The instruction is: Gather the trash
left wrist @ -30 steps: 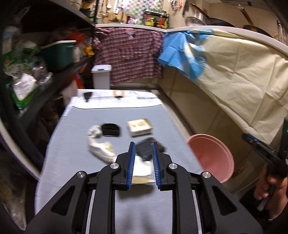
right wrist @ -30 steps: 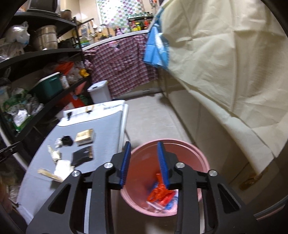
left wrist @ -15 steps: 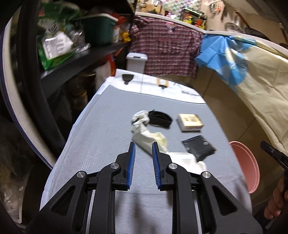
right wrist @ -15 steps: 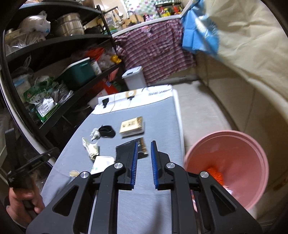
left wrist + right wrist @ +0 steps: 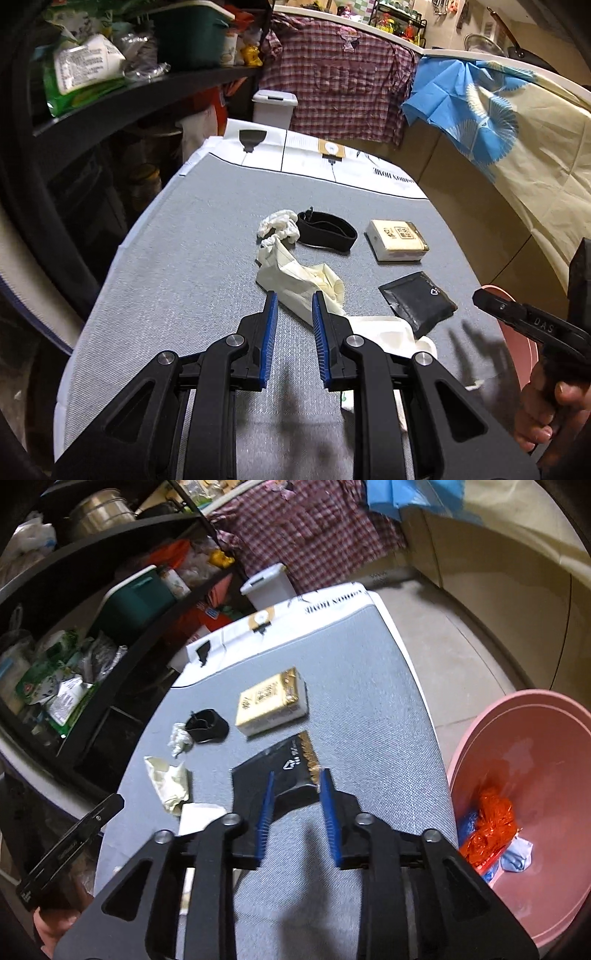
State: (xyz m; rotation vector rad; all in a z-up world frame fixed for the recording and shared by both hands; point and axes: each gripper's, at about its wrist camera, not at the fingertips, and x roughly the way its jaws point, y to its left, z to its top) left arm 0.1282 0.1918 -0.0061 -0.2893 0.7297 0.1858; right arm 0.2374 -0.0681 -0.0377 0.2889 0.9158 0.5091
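Trash lies on the grey ironing board (image 5: 192,266): a cream crumpled wrapper (image 5: 299,280), a white crumpled tissue (image 5: 277,227), a black band (image 5: 327,230), a tan box (image 5: 397,240), a black foil packet (image 5: 417,301) and a white tray (image 5: 384,336). My left gripper (image 5: 291,301) is open, empty, just before the cream wrapper. My right gripper (image 5: 297,779) is open, its jaws either side of the black packet (image 5: 280,775) and above it. The pink bin (image 5: 535,812) holds orange and blue trash (image 5: 491,823).
Black shelves (image 5: 122,96) packed with bags and a green box run along the board's left side. A white lidded bin (image 5: 275,107) and a plaid shirt (image 5: 340,81) stand beyond the far end. Cream sheeting (image 5: 535,155) hangs on the right.
My right gripper has swung from over the pink bin to the board and opened over the black packet. My left gripper has moved left and closer to the cream wrapper.
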